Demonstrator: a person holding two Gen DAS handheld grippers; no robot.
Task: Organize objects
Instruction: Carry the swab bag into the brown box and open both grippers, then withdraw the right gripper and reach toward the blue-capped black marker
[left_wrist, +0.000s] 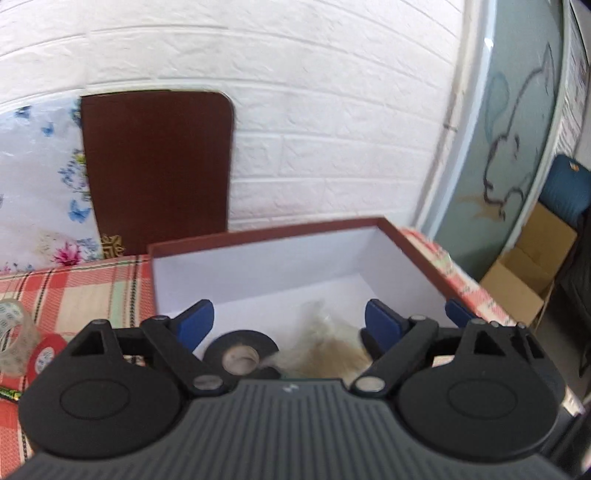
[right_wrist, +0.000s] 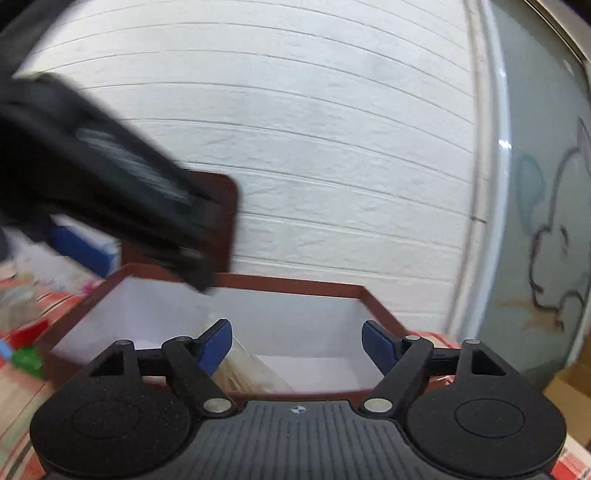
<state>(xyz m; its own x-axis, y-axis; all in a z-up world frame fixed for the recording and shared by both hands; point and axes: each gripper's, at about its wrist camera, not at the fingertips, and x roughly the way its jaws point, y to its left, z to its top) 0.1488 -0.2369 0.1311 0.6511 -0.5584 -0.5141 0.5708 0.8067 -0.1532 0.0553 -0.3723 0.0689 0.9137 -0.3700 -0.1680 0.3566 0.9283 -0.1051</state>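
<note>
A brown box with a white inside (left_wrist: 258, 269) stands on the plaid table. In it lie a black tape roll (left_wrist: 242, 350) and a beige fluffy thing (left_wrist: 325, 347). My left gripper (left_wrist: 290, 325) is open and empty above the box's near side. In the right wrist view the same box (right_wrist: 295, 314) holds a pale clear packet (right_wrist: 247, 369). My right gripper (right_wrist: 297, 349) is open and empty over the box. The left gripper (right_wrist: 110, 184) shows blurred at the upper left there.
A clear tape roll (left_wrist: 14, 336) and a red tape roll (left_wrist: 42, 354) lie on the plaid tablecloth (left_wrist: 74, 291) left of the box. A brown box lid (left_wrist: 155, 166) leans on the white brick wall. A cardboard carton (left_wrist: 528, 273) stands on the floor at right.
</note>
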